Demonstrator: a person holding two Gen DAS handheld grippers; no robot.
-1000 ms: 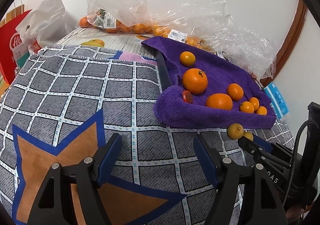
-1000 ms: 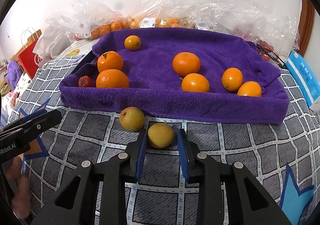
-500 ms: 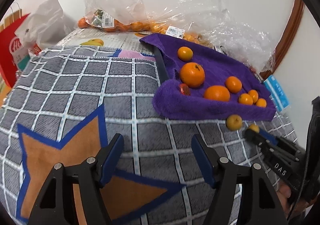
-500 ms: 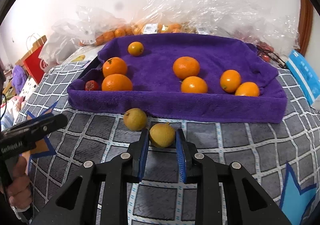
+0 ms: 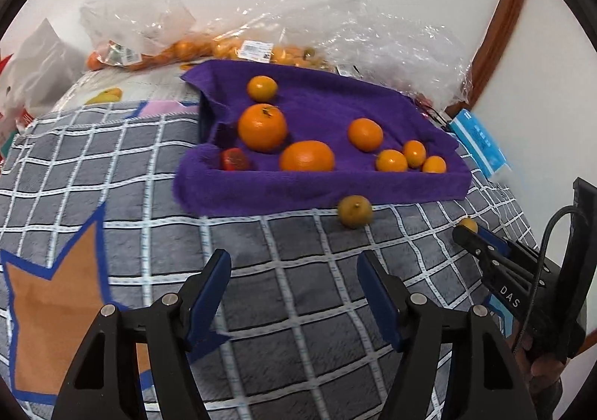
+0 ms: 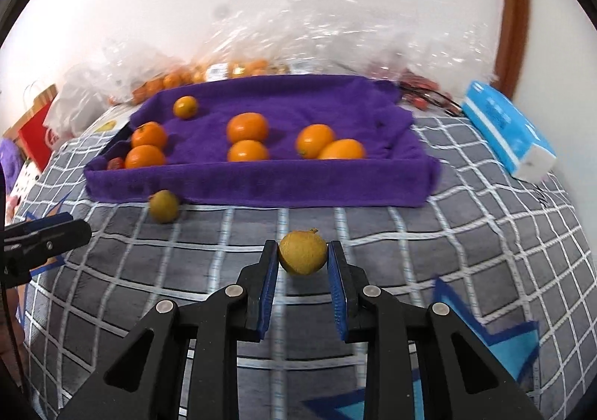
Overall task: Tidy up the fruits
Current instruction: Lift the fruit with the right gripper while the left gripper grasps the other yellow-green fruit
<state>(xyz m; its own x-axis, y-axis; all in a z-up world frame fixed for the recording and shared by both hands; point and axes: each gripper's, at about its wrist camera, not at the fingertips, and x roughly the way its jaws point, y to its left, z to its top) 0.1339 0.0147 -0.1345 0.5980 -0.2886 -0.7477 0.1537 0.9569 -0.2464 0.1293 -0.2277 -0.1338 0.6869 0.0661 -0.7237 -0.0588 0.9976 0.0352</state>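
Fruits are the business here, and most of them, oranges large and small, lie on the purple towel (image 6: 261, 185), which is spread over a tray on a grey checked blanket (image 5: 112, 166); behind the towel, against the wall, are heaped clear plastic bags (image 5: 373, 43) with more oranges inside, and to the right of the towel lies a blue tissue pack (image 6: 503, 129). What has changed within the last second is that the right gripper (image 6: 303, 259) has drawn back from the towel's front edge with the small yellow-brown fruit (image 6: 302, 252) between its jaws; a second ago that fruit sat close beside its twin just in front of the towel, and now the twin (image 6: 164, 205) lies alone near the towel's front left corner. I would judge this means one stray has been picked up and is on its way to wherever it belongs, with the other waiting its turn. The right jaws are narrow, pressed on either side of the fruit, and the gripper tilts downward toward the blanket. The left gripper (image 5: 294, 293) hovers in front of the towel, likewise pitched down, its jaws standing fairly wide with nothing between them.
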